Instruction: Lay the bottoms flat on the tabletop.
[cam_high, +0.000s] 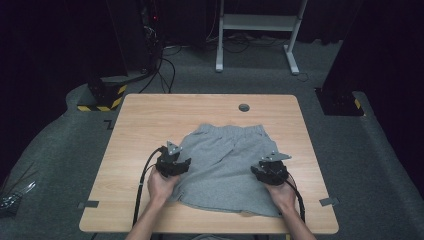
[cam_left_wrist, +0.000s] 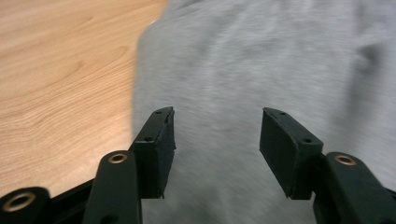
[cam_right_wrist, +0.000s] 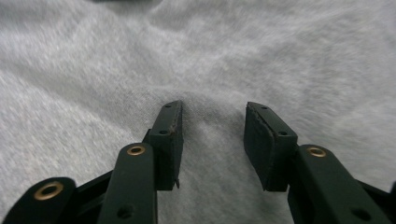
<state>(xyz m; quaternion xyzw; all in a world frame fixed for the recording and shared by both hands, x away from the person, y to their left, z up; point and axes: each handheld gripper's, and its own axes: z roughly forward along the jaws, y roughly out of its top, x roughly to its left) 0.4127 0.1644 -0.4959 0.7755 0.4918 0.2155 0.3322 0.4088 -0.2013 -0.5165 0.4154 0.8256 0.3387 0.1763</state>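
Fingers (cam_left_wrist: 159, 140) parted on both grippers, left (cam_left_wrist: 217, 140) and right (cam_right_wrist: 212, 135), over one grey shorts (cam_high: 225, 160).

A light wooden desk (cam_high: 135, 125) stands on grey carpet (cam_high: 65, 145), a round grey cable grommet (cam_high: 244, 107) set near its far edge, right of centre. Strips of grey tape (cam_high: 88, 204) mark the near left and near right edges. Beyond the far edge stand a white desk frame (cam_high: 257, 30) and a yellow-and-black striped base (cam_high: 102, 97) trailing black cables (cam_high: 162, 75).
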